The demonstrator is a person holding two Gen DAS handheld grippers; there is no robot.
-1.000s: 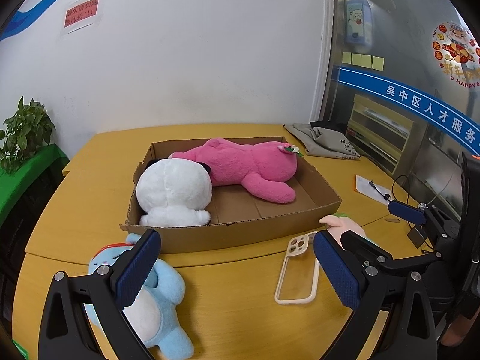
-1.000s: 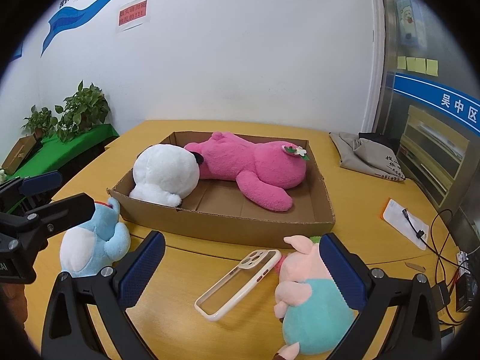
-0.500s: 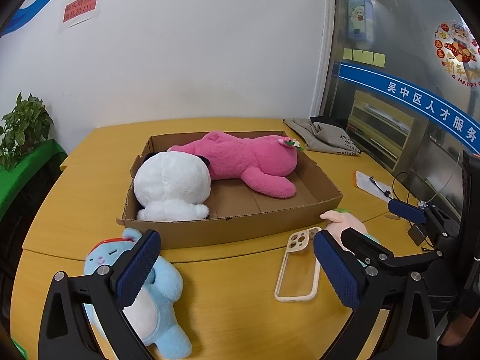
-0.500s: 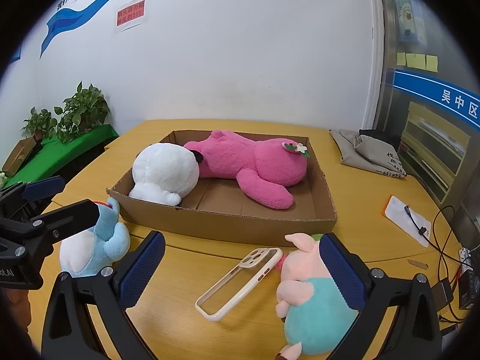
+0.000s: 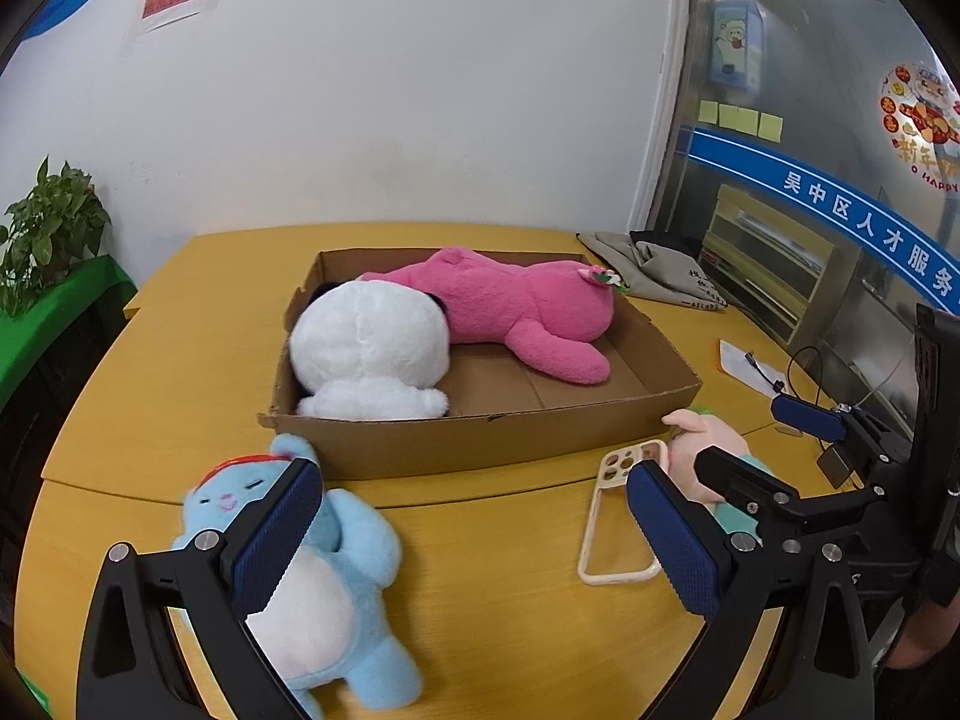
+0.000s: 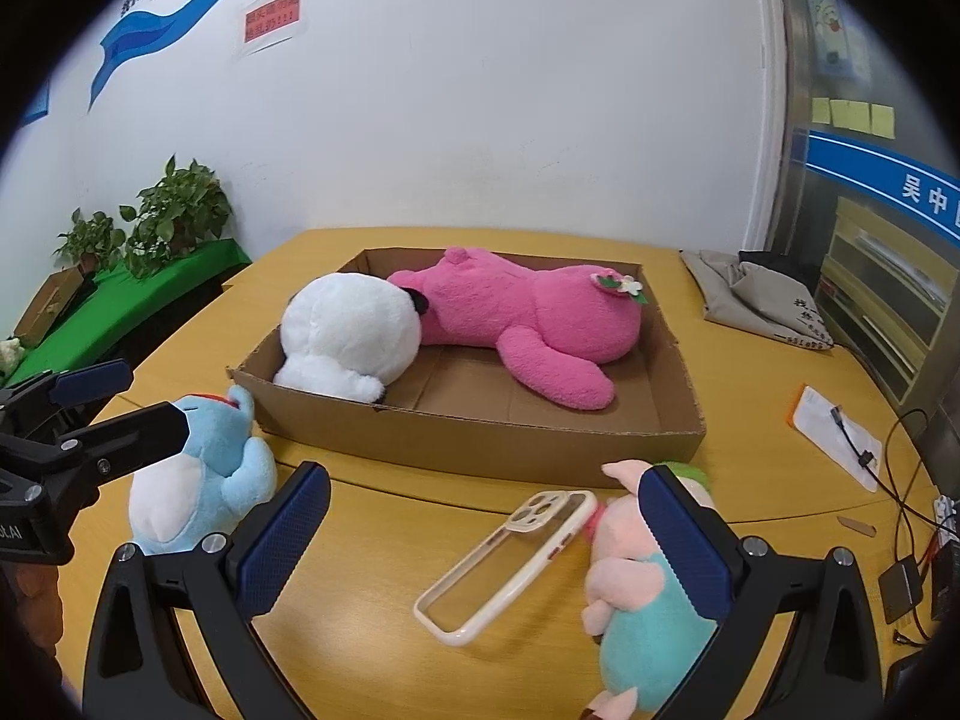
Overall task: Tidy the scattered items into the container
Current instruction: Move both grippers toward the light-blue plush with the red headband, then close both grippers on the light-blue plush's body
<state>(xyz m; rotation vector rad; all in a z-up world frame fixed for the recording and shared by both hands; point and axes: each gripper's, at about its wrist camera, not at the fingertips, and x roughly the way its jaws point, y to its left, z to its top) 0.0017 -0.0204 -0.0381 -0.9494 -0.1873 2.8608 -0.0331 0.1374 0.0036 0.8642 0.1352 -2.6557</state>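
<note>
A shallow cardboard box (image 5: 480, 438) (image 6: 480, 429) on the yellow table holds a pink plush (image 5: 516, 306) (image 6: 534, 312) and a white plush (image 5: 366, 348) (image 6: 348, 336). In front of it lie a light blue plush (image 5: 324, 588) (image 6: 198, 480), a clear phone case (image 5: 621, 516) (image 6: 510, 558) and a pink pig plush in teal (image 5: 711, 450) (image 6: 642, 594). My left gripper (image 5: 468, 540) is open and empty, its left finger over the blue plush. My right gripper (image 6: 480, 546) is open and empty above the phone case, its right finger over the pig.
A grey folded cloth bag (image 5: 660, 270) (image 6: 762, 300) lies at the table's back right. Paper with a cable (image 6: 840, 438) and a power strip lie at the right edge. Potted plants (image 6: 174, 216) stand on a green surface at the left.
Both grippers have moved down and forward toward the table front. The blue plush now lies under my left finger and the pig under my right finger. Nothing was grasped.
</note>
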